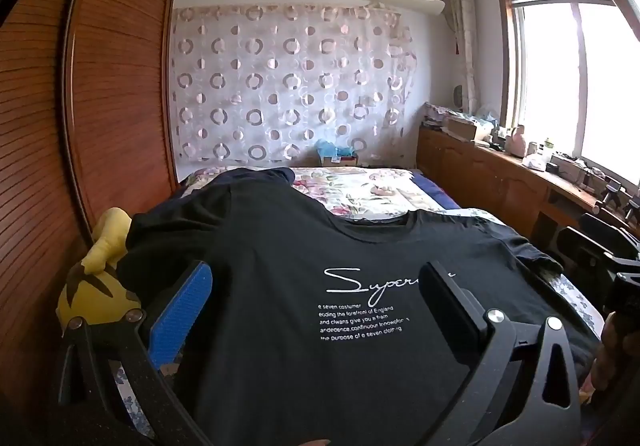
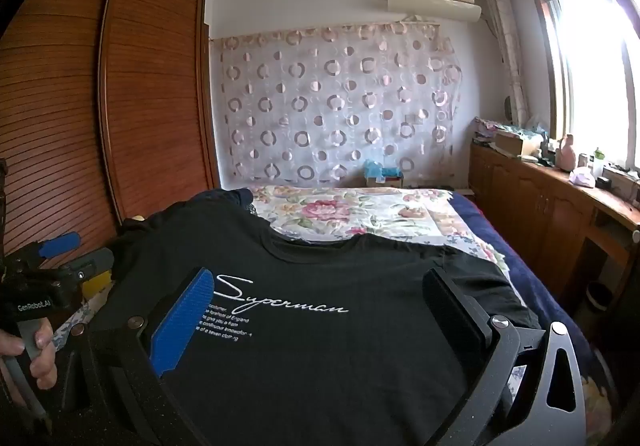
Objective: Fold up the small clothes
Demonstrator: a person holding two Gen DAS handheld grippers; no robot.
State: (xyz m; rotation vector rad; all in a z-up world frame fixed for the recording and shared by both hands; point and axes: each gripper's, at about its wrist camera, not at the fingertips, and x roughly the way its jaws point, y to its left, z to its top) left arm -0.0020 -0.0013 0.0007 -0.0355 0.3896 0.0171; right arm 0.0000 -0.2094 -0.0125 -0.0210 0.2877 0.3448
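Observation:
A black T-shirt (image 1: 304, 246) with white script print lies flat, front up, on the bed, collar toward the far end. It also fills the near half of the right wrist view, where the T-shirt (image 2: 320, 366) shows the word "Superman". My left gripper (image 1: 316, 286) hovers open above the shirt's chest, a blue pad on one finger and a black pad on the other, nothing between them. My right gripper (image 2: 320, 290) is likewise open over the print, holding nothing. In the right wrist view the left gripper (image 2: 70, 250) appears at the far left, held by a hand (image 2: 36, 350).
A yellow plush toy (image 1: 100, 278) sits at the bed's left edge beside the wooden wardrobe (image 1: 120, 86). A floral bedspread (image 2: 352, 214) covers the far bed. A wooden counter (image 2: 560, 198) with clutter runs under the window on the right. A dark garment (image 1: 256, 172) lies beyond the shirt.

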